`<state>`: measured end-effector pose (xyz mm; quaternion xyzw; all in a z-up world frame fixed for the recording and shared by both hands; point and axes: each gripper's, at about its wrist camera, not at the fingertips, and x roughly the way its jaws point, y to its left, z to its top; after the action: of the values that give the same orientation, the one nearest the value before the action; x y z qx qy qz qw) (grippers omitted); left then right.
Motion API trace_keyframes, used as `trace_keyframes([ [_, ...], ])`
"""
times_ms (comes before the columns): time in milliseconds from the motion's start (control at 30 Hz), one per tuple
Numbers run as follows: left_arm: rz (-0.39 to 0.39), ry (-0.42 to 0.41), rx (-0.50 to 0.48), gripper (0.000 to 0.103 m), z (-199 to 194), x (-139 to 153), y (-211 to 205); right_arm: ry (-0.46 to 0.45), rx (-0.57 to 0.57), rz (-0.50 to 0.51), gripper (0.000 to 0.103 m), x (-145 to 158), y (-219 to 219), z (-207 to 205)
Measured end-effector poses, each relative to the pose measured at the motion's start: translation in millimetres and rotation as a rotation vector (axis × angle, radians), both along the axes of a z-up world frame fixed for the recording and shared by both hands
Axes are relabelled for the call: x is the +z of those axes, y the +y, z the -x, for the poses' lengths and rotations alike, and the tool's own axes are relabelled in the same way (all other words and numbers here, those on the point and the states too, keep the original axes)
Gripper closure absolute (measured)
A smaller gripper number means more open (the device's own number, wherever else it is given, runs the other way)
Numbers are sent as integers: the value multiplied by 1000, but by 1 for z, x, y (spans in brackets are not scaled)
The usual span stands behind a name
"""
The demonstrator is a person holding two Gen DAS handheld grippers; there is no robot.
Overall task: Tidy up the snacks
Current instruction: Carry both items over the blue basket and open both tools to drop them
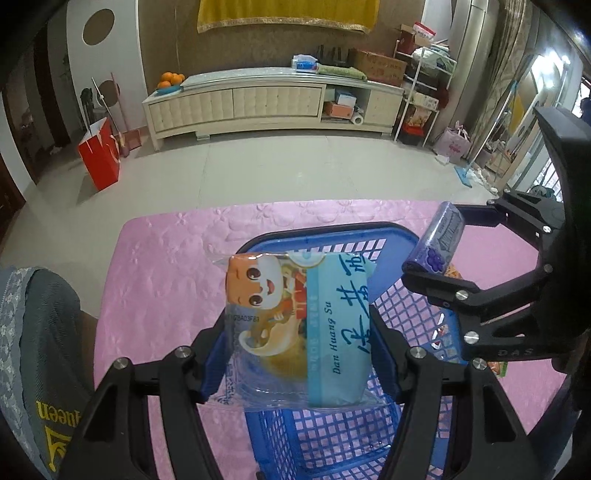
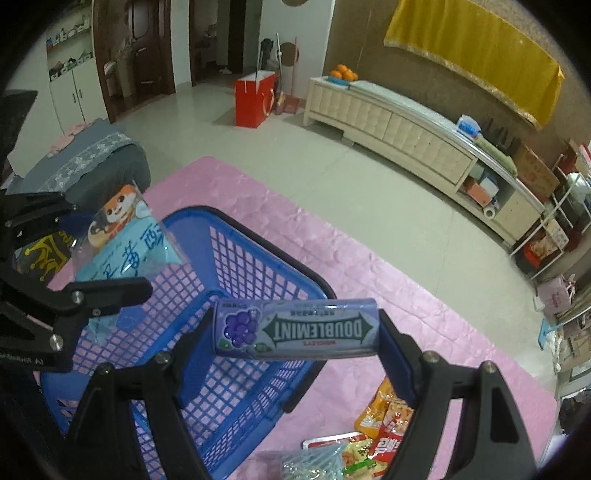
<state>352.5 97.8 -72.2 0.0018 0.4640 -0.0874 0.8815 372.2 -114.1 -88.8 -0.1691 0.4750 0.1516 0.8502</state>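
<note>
Snacks are held in both grippers above a blue mesh basket (image 1: 325, 439) that stands on the pink-covered desk (image 1: 159, 280).

On the left, the left gripper (image 1: 299, 350) has its fingers (image 1: 210, 362) pressed on the two sides of a clear-wrapped pastry packet (image 1: 295, 325) printed with a cartoon child and a pale blue label; it hangs over the basket's inside. To the right, the right gripper (image 2: 295, 332) clamps a purple Doublemint gum tube (image 2: 295, 328) end to end, fingers set fairly wide, just above the basket's near rim and right wall.

Judged from here, the soft packet could slip or swing, since only its crinkly wrapper edges seem pinched; let go too far out, it might catch on the rim and tip outside. The smooth, round tube could roll out of its end-on hold, or strike the rim and bounce onto the desk. The two grippers are close over one basket and could knock together if both lower at once.

More snack packets (image 2: 373, 435) lie loose on the desk to the right of the basket. The pink cover is quilted and slightly wrinkled. Beyond lies a pale tiled floor with a red paper bag (image 1: 99, 158), a long cream cabinet (image 1: 258, 103) carrying oranges (image 1: 171, 78), a yellow cloth (image 1: 288, 14) on the wall, and cluttered shelves with boxes at far right.
</note>
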Motion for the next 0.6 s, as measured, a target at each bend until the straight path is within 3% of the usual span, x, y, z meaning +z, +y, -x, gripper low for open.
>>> trace_keyframes([
  [367,-29,27,-22,34,-7,-10,-3,57,15,12,19,-17,4,-11],
  [500,-44,13,-18,34,-3,-7,-6,13,19,14,7,-13,4,-5],
  [600,-56,-8,-21,34,2,-2,-5,-2,6,38,6,-9,1,-4],
])
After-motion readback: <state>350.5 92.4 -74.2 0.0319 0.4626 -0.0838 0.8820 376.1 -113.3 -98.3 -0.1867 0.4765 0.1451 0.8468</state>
